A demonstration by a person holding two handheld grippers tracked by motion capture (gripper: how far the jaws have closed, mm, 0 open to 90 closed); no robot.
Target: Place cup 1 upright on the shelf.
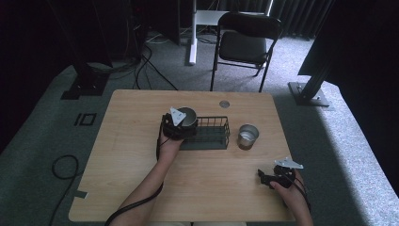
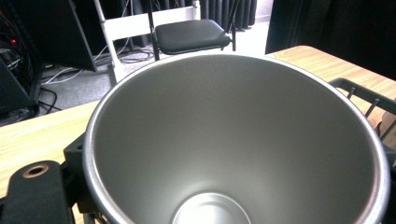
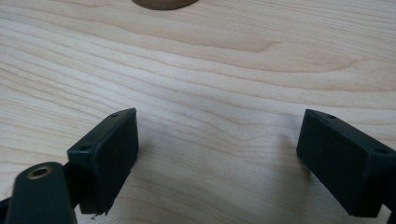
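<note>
The steel cup (image 1: 187, 117) hangs over the left end of the wire basket (image 1: 211, 134), pinched at its wall by the left claw (image 1: 181, 123); set down askew, its base could catch the basket rim and tip or slip from the grip. It is smooth brushed metal, empty (wide-mouthed, tapering). A second cup (image 1: 247, 136) stands to the right on the desk (image 1: 131, 155). Nearer, the right claw (image 1: 269, 179) rests spread, empty.
</note>
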